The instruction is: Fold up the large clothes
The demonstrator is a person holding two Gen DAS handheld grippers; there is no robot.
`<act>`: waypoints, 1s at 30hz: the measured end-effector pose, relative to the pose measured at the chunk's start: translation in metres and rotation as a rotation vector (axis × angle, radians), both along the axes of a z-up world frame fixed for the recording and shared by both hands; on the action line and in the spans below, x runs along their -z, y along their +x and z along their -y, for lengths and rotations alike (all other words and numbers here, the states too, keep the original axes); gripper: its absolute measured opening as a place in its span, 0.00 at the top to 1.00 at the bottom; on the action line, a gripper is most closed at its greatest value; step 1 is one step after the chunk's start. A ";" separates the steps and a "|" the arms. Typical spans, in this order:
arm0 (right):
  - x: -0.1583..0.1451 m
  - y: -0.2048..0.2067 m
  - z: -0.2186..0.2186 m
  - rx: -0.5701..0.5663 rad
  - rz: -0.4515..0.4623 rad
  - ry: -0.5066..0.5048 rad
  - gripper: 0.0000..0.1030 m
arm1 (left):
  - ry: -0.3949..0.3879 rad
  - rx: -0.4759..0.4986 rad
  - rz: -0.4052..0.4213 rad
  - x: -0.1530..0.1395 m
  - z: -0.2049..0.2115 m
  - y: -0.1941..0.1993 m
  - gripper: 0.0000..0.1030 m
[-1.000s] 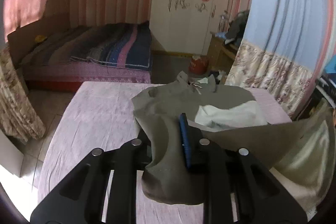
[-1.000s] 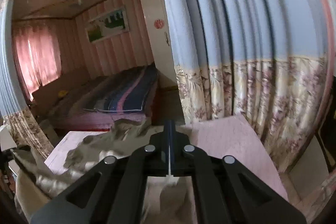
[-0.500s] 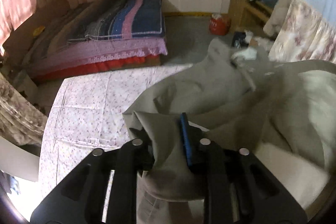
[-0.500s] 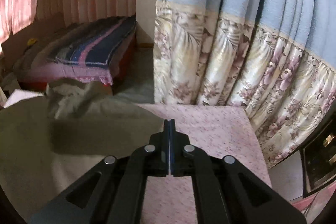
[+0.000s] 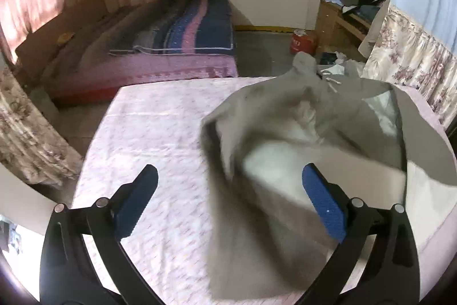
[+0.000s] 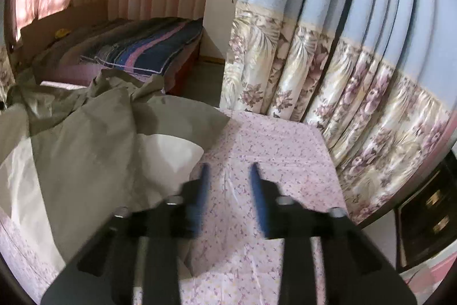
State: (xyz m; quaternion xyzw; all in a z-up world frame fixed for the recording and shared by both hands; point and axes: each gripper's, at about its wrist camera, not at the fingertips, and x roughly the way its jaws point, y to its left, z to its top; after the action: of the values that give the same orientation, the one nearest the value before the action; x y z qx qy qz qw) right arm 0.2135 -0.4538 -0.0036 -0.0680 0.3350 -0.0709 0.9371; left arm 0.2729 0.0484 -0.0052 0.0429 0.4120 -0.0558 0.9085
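item: olive-grey jacket [image 5: 328, 133], pale lining showing, lying rumpled on the table [image 5: 160, 133] under a pink floral cloth, over the right half toward the far right corner; a loose flap hangs blurred between the left jaws, apparently dropping.

step in hand (judged): a fold has been laid over and let go; cloth not yet flat.

left gripper [image 5: 230, 196]: jaws spread wide, released, holding nothing; the garment's near part lies between them, contact with the right pad unclear.

right gripper [image 6: 228, 190]: jaws parted, blurred, empty, over bare cloth cover just beside the garment's right edge.

next move (judged): choose a fresh edge or sleeve, close on it cleanly, carry it across; smooth the bunched collar [image 6: 114, 82] at the far edge.
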 end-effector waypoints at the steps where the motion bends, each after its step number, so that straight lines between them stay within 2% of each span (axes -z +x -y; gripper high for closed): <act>1: -0.001 -0.002 -0.003 -0.006 -0.001 -0.001 0.64 | 0.005 -0.010 0.002 0.000 -0.005 -0.006 0.03; 5: -0.001 -0.012 -0.016 -0.055 -0.008 0.022 0.56 | 0.031 -0.039 0.010 0.008 -0.023 -0.036 0.03; 9: 0.002 -0.020 -0.041 -0.158 -0.028 0.054 0.50 | -0.015 -0.012 -0.003 0.027 -0.028 -0.058 0.03; 13: 0.009 -0.014 -0.067 -0.250 -0.057 0.066 0.38 | -0.030 0.028 -0.004 0.039 -0.017 -0.065 0.03; 14: 0.011 -0.010 -0.073 -0.266 -0.070 0.064 0.34 | -0.034 0.036 -0.008 0.041 -0.015 -0.064 0.03; 17: 0.025 0.010 -0.089 -0.320 -0.131 0.048 0.32 | -0.045 0.042 -0.025 0.046 -0.010 -0.056 0.03; 18: 0.035 0.022 -0.095 -0.344 -0.173 0.047 0.25 | -0.050 0.044 -0.029 0.048 -0.010 -0.054 0.03; 21: 0.060 0.045 -0.104 -0.367 -0.255 0.031 0.25 | -0.049 0.046 -0.036 0.051 -0.005 -0.047 0.03; 22: 0.069 0.052 -0.105 -0.373 -0.282 0.032 0.26 | -0.048 0.049 -0.039 0.052 -0.004 -0.044 0.03; 23: 0.077 0.057 -0.106 -0.377 -0.306 0.031 0.39 | -0.046 0.049 -0.040 0.053 -0.002 -0.042 0.03; 24: 0.083 0.059 -0.107 -0.377 -0.328 0.024 0.59 | -0.043 0.051 -0.040 0.054 0.000 -0.040 0.03; 25: 0.089 0.061 -0.109 -0.371 -0.344 -0.003 0.65 | -0.042 0.053 -0.039 0.055 0.000 -0.039 0.03; 27: 0.093 0.060 -0.115 -0.375 -0.332 -0.059 0.86 | -0.037 0.065 -0.032 0.055 0.003 -0.036 0.03; 30: 0.080 0.055 -0.112 -0.371 -0.274 -0.061 0.94 | -0.019 0.086 -0.018 0.056 0.008 -0.031 0.03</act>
State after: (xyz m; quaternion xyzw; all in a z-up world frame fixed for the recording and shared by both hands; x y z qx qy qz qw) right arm 0.2684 -0.3420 -0.0831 -0.1657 0.4386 0.1026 0.8773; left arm 0.2417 0.0401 -0.0610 0.0516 0.4176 -0.0989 0.9018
